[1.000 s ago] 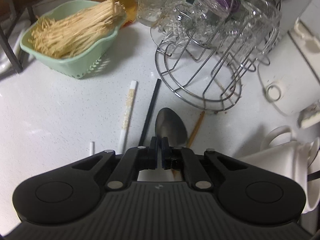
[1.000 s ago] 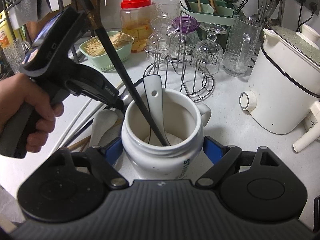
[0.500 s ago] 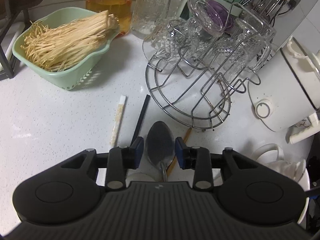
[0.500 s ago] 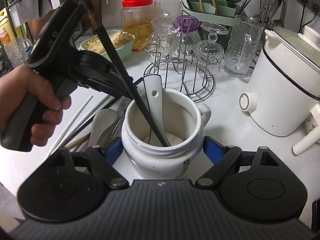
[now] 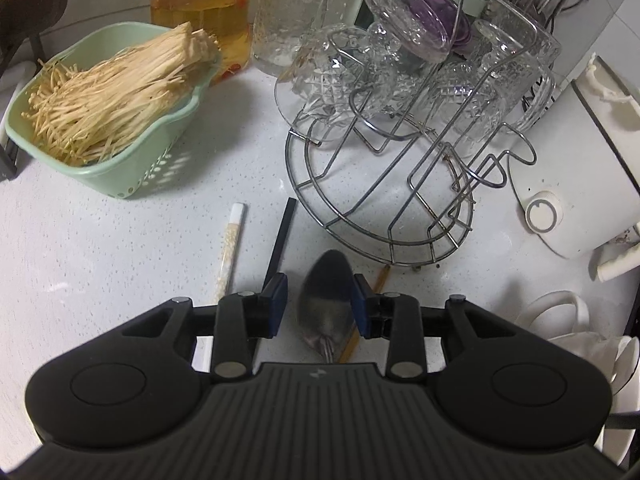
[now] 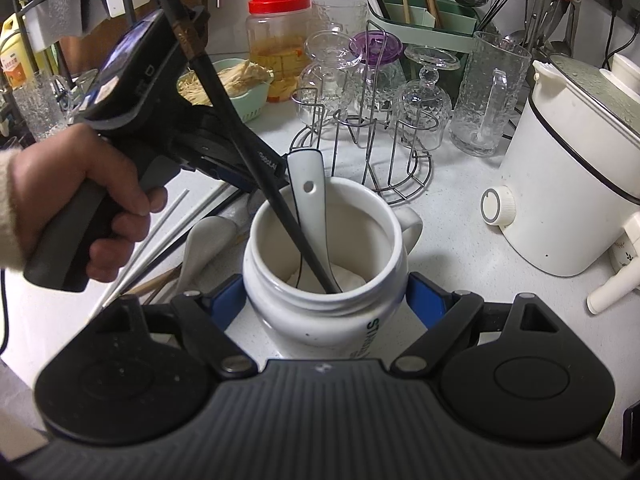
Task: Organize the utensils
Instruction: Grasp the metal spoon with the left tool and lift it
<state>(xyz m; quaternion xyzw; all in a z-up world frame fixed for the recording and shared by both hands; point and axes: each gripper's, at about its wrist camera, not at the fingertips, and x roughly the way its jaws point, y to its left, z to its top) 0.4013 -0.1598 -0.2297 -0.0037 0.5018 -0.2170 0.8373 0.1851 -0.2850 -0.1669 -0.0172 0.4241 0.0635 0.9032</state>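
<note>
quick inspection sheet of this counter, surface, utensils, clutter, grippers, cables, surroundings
Surface: white speckled counter, crowded.
Job's things: white mug holds a white ceramic spoon and a black chopstick; metal spoon, black chopstick, white chopstick and wooden chopstick lie loose.
Clutter: green basket of enoki mushrooms, wire rack with glasses, red-lidded jar, white electric pot.
Grippers: left gripper open, fingers either side of the metal spoon's bowl; right gripper around the mug, fingers at its sides.
Cables: black cords by the wall outlets.
Surroundings: green utensil holder at the back.
</note>
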